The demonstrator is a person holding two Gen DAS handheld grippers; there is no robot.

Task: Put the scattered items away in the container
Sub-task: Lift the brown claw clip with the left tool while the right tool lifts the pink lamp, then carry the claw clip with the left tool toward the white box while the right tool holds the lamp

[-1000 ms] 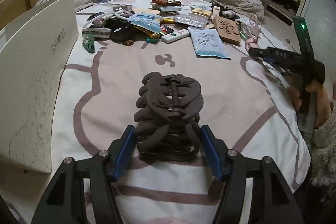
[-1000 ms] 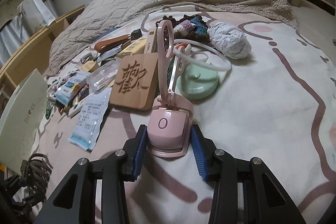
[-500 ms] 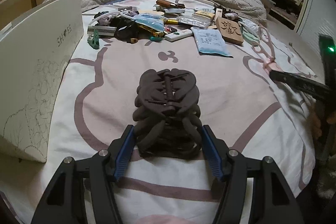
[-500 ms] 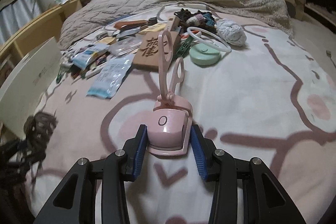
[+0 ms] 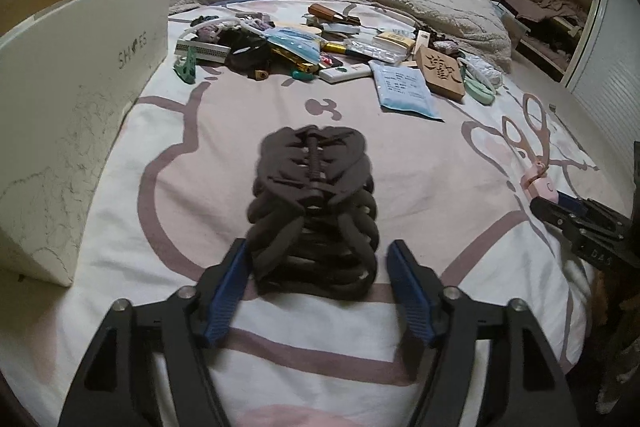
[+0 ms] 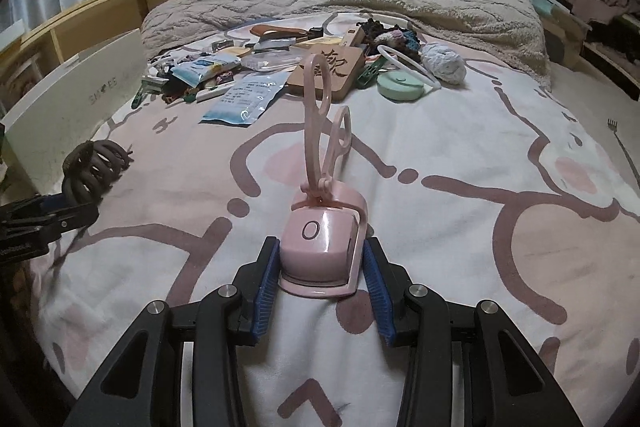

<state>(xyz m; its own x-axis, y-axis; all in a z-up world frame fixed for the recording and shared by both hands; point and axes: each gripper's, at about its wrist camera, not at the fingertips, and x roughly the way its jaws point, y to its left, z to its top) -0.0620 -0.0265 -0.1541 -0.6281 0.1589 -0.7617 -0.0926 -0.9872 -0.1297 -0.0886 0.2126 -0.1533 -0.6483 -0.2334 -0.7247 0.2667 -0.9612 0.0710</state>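
The left gripper (image 5: pixel 318 291) has just been opening: its blue pads now stand clear of the dark hair claw (image 5: pixel 314 203), with a visible gap on the right side, where a moment ago they pinched it. The claw lies between the jaws on the pink-and-white bedspread (image 5: pixel 420 167), beside the white shoebox (image 5: pixel 80 115) rather than in it, so this looks like a drop short of the container, or a regrip; I cannot tell which. The right gripper (image 6: pixel 320 267) is narrow and clamped on the pink base of a small folding scissors-like tool (image 6: pixel 320 227), its loop handles standing upright; compared with a second ago this hand has carried the tool away from the pile and toward the box side of the bed. Farther up the bed the heap remains: a blue-and-white packet (image 5: pixel 404 91), a carved wooden block (image 5: pixel 440 73), a mint round case (image 6: pixel 400 87), a ball of pale yarn (image 6: pixel 444 63), and smaller clutter too tangled to name. Beyond that, a rumpled beige blanket (image 6: pixel 400 3). Most of the tidying is plainly still to do.
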